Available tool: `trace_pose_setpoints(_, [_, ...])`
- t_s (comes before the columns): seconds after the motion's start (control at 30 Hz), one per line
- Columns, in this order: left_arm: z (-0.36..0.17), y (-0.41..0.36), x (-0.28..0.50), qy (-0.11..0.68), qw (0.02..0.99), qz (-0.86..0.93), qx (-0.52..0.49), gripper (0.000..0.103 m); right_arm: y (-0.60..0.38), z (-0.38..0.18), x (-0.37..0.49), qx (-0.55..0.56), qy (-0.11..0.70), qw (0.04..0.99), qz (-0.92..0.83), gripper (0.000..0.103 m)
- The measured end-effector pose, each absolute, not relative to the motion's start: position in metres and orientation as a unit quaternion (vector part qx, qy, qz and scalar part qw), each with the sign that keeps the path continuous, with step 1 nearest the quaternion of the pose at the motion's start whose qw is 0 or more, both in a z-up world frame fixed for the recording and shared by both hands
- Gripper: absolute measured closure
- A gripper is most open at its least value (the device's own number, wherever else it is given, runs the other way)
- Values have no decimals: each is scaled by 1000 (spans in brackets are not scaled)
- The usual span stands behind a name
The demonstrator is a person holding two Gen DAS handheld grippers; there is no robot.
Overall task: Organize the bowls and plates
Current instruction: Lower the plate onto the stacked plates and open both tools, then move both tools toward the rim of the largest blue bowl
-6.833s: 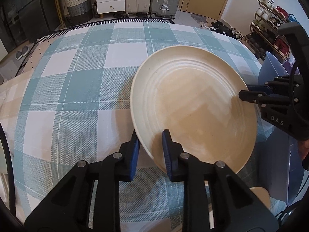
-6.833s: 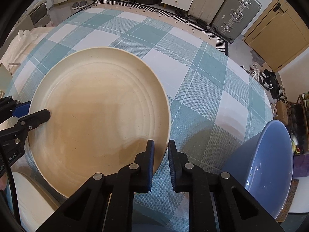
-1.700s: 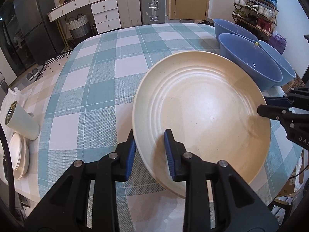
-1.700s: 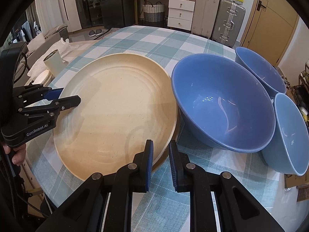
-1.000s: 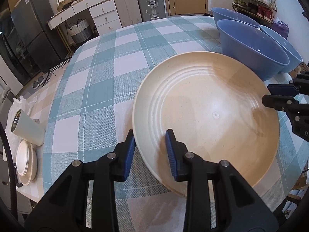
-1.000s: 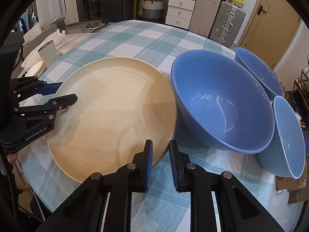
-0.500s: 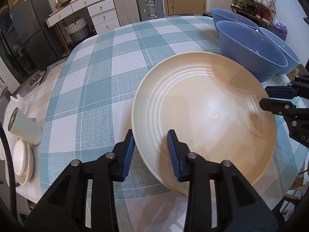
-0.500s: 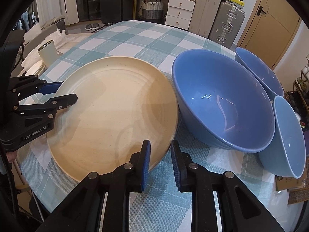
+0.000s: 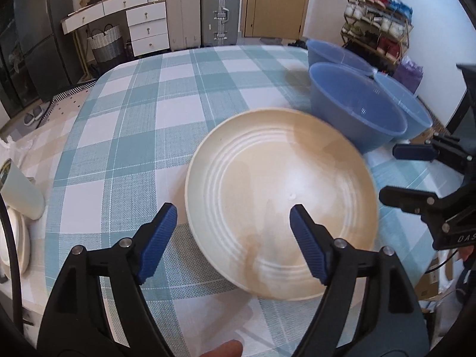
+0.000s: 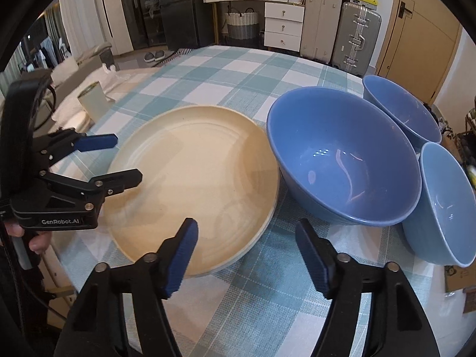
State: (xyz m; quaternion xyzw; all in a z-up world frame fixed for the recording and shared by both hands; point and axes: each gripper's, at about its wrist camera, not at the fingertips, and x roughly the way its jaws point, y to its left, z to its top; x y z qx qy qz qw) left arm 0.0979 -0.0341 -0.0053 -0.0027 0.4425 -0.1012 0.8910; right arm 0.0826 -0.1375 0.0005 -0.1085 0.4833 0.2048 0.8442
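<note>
A large cream plate lies flat on the checked tablecloth, its right edge against the biggest of three blue bowls. Two smaller blue bowls stand behind and to the right of it. My left gripper hovers over the plate's left rim; its jaws are opening and the pads stand clear of the rim. My right gripper hovers over the near right rim; its jaws are opening too and touch nothing.
A pale cup lies on its side at the table's left end beside small white plates. The table's front edge is just below both grippers. Drawers and suitcases stand beyond the far edge. A hand holds the left gripper.
Both grippers were shut on the plate's rim; now both have spread wide, let it go and lifted a little. The plate stays on the cloth beside the big bowl.
</note>
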Motion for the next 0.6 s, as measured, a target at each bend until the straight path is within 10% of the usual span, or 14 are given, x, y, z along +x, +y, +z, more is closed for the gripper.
trace_pose_setpoints(0.23, [33,-41,94,411,903,-127,-26,3,-158,39,74,-77,447,870,193,12])
trace_pose_setpoints(0.6, [95,-73,101,367,917,-155,-21,2,-204,95,75,-55,399,903,151,1])
